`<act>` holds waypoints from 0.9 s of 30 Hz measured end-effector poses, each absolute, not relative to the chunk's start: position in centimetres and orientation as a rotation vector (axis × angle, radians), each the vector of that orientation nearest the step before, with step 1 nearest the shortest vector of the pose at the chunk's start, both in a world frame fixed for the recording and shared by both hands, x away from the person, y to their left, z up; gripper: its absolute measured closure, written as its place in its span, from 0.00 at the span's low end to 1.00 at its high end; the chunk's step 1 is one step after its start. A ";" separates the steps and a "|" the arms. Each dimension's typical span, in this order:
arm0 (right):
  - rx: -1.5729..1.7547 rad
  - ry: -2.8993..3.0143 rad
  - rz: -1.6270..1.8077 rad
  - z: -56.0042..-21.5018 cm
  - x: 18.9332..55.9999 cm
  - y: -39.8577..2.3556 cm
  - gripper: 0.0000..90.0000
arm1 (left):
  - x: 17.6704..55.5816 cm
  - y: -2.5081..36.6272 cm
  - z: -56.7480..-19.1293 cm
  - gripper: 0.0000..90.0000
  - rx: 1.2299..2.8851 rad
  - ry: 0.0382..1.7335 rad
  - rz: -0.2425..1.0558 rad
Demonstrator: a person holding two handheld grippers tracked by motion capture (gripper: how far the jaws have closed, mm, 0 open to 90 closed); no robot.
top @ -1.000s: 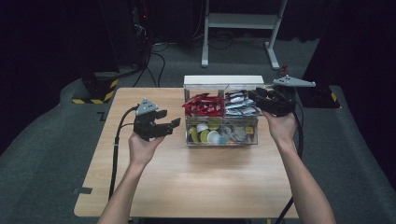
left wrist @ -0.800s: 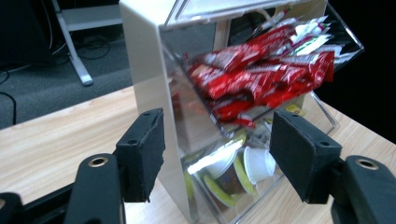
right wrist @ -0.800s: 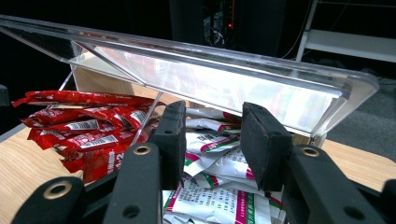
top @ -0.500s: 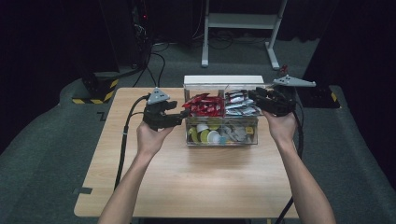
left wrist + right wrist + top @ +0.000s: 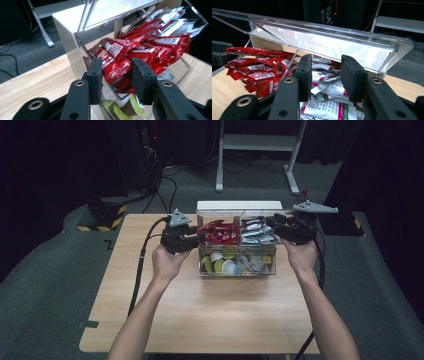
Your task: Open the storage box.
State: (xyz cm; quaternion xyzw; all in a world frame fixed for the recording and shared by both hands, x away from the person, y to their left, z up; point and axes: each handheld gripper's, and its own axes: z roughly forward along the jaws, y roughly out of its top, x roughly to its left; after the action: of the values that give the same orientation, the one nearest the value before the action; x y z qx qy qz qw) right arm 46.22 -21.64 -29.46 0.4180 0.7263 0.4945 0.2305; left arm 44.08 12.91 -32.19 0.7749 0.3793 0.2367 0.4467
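Both forearms are bare, with no sleeves showing. Each hand carries a black gripper: the left gripper (image 5: 197,239) and the right gripper (image 5: 272,222) have two thick, flat-faced black jaws on black links pinned with round metal rivets. A grey three-cornered plate sits on top of each, and a black cable trails from each.

Clear box (image 5: 237,265) on table, red sachets (image 5: 218,233) inside

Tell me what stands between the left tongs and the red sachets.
The left tongs, their jaws just now closing, straddle the heap of red foil sachets. The clear acrylic box's side wall seems to cross the gap in front of the lower sachets; the upper ones look free.
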 end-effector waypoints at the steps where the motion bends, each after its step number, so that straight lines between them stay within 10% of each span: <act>1: 1.153 1.997 1.360 -29.5 46.2 -21.6 0.69 | 44.1 12.8 -32.2 0.71 1.923 0.941 0.599; 27: 1.150 1.993 1.366 -29.5 46.2 -21.7 0.69 | 43.3 12.4 -31.7 0.93 1.945 0.941 0.679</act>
State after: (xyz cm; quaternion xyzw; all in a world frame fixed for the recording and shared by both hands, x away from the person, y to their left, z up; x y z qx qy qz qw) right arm 46.23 -21.67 -29.52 0.4183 0.7245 0.4967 0.2308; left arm 43.34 12.40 -31.67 0.7775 0.3762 0.2715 0.4246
